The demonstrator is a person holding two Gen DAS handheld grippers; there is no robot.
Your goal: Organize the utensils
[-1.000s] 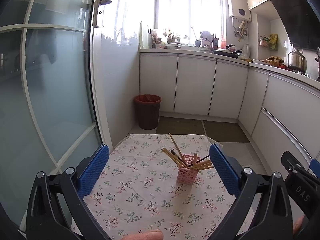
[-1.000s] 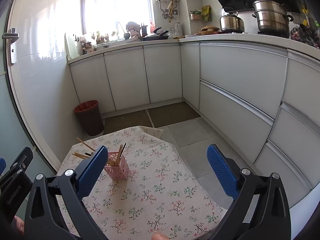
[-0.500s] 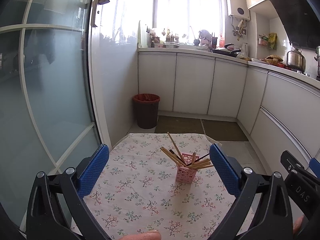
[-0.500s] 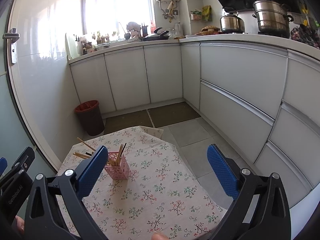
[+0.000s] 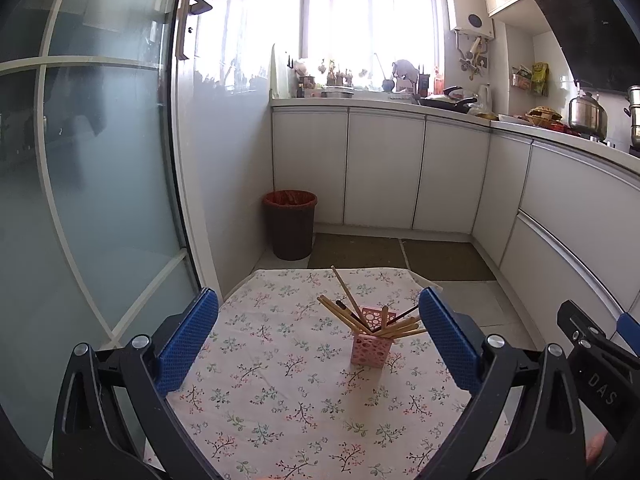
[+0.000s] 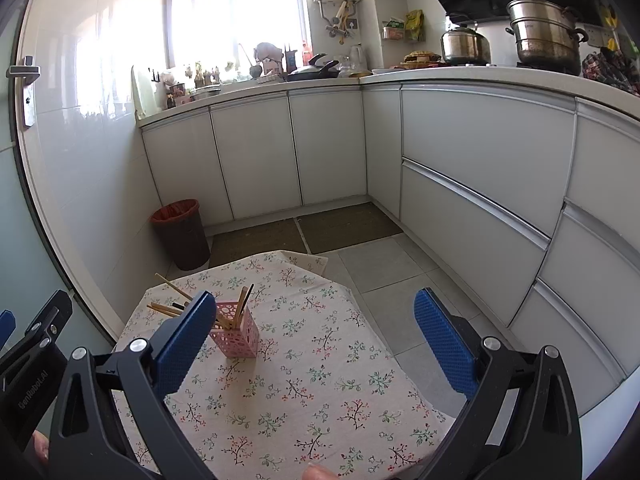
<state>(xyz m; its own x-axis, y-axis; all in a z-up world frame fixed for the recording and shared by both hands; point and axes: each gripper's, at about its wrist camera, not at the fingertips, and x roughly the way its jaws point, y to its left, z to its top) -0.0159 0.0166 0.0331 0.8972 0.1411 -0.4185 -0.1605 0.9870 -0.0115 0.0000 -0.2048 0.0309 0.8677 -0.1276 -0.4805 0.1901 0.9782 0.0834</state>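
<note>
Nothing is shifting: both wide-open, empty claws, left claw (image 5: 318,338) and right claw (image 6: 316,338), are hovering over the floral-clothed table (image 5: 280,400), wooden chopsticks (image 5: 352,312) standing in the pink perforated plastic holder (image 5: 371,346) near its far edge.

Left gripper (image 5: 318,334) wide open, nothing between the blue pads (image 5: 188,344), hovering above the floral tablecloth (image 5: 280,384). Pink perforated holder (image 5: 371,347) upright on the cloth, nearer the right-hand pad, not touching. Chopsticks (image 5: 352,310) fan out of it, mostly leaning left and right. Dark red bin (image 5: 290,229) on floor beyond table. Right gripper (image 5: 596,364) body at right edge.
</note>
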